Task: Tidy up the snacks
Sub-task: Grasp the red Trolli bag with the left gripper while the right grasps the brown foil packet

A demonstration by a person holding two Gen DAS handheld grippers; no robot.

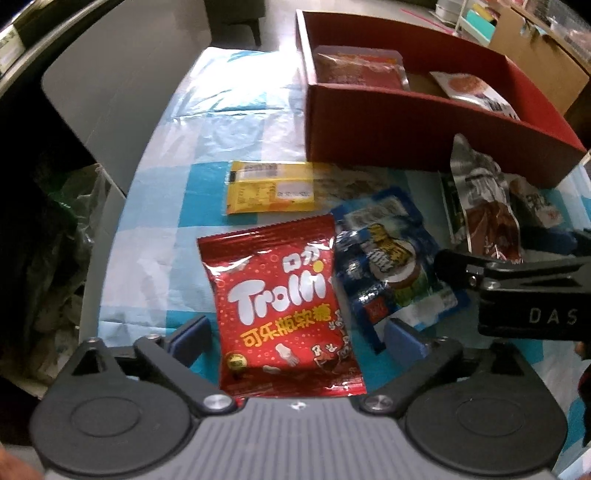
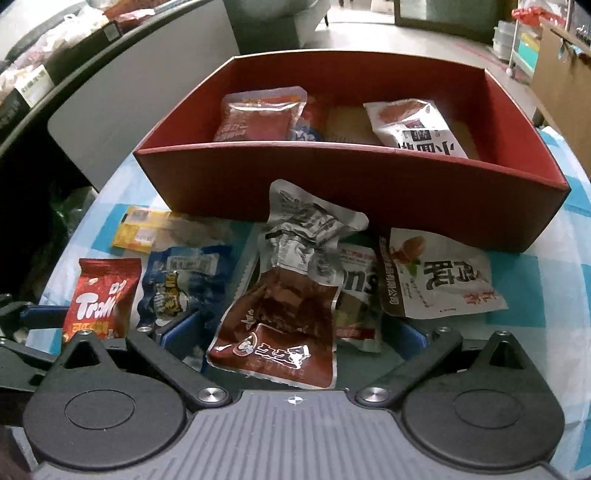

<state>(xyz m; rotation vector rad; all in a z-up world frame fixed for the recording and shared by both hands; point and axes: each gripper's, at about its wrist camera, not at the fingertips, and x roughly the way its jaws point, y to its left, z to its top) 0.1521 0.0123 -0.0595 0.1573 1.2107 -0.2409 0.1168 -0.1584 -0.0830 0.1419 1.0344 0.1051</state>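
Glossy foil Trolli bag (image 1: 280, 306); matt cardboard box (image 2: 332, 192); crinkly plastic tablecloth (image 1: 177, 177); silver foil pouch (image 2: 295, 236).

A blue-and-white checked cloth (image 1: 177, 229) covered the worktop. Beyond its far left edge stood a pale grey panel (image 2: 147, 88). Left of the worktop, low and in shadow, lay a crumpled plastic bag (image 1: 70, 236). A cardboard box (image 1: 539, 55) stood at the far right, with a teal container (image 1: 478, 20) just beside it. At the upper left a dark shelf (image 2: 55, 62) carried labelled goods, too blurred to read.
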